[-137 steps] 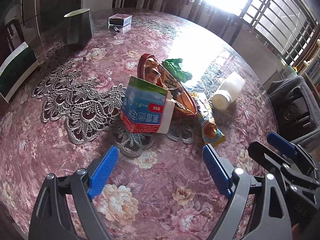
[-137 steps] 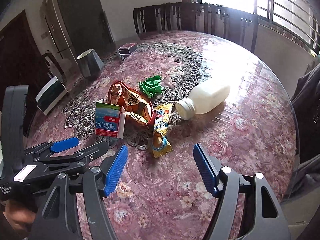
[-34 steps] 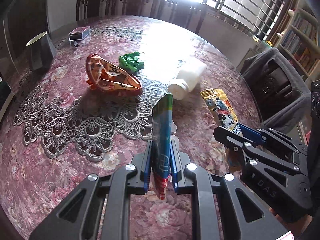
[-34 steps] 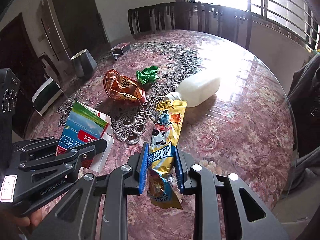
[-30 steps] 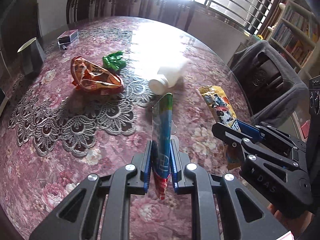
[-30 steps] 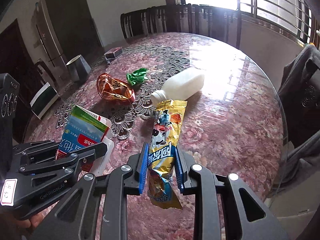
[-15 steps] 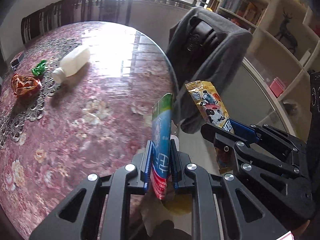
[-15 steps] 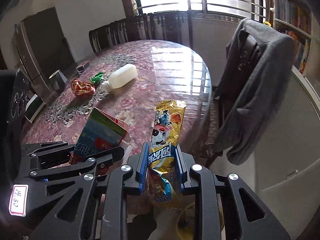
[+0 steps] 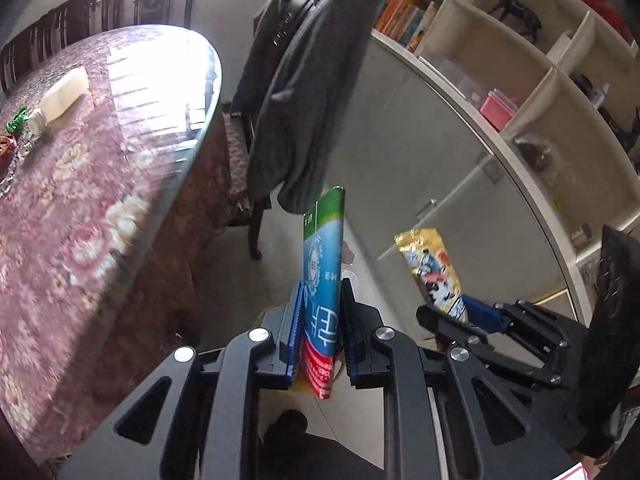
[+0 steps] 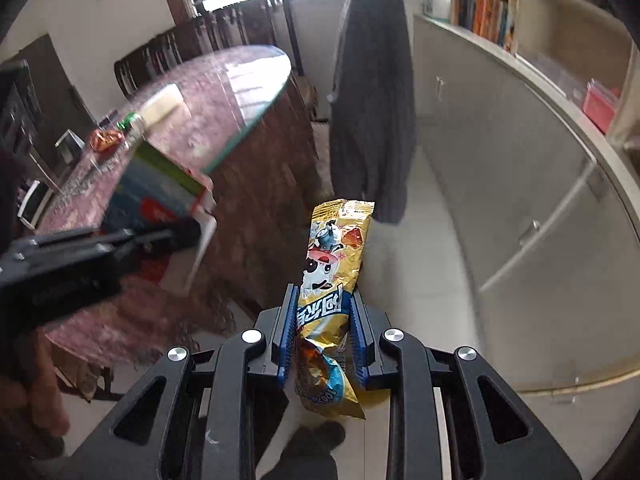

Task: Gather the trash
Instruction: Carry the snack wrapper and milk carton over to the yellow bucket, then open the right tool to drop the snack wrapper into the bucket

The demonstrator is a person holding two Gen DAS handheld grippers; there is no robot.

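Both tongs are pointed steeply downward. The left tongs (image 9: 320, 320) are clamped edge-on around a carton (image 9: 324, 264), blue pads pressed to both faces. The right tongs (image 10: 323, 332) are closed on a gold snack wrapper (image 10: 334, 264). Each is seen side-on from the other's camera; a hand (image 10: 28, 392) is glimpsed at the left handle.

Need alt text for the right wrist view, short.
The right gripper is clamped on a gold snack wrapper, held over a pale tiled floor. To the left, blurred, the left gripper holds a blue and green carton beside a floral table; a dark jacket hangs on a chair behind.
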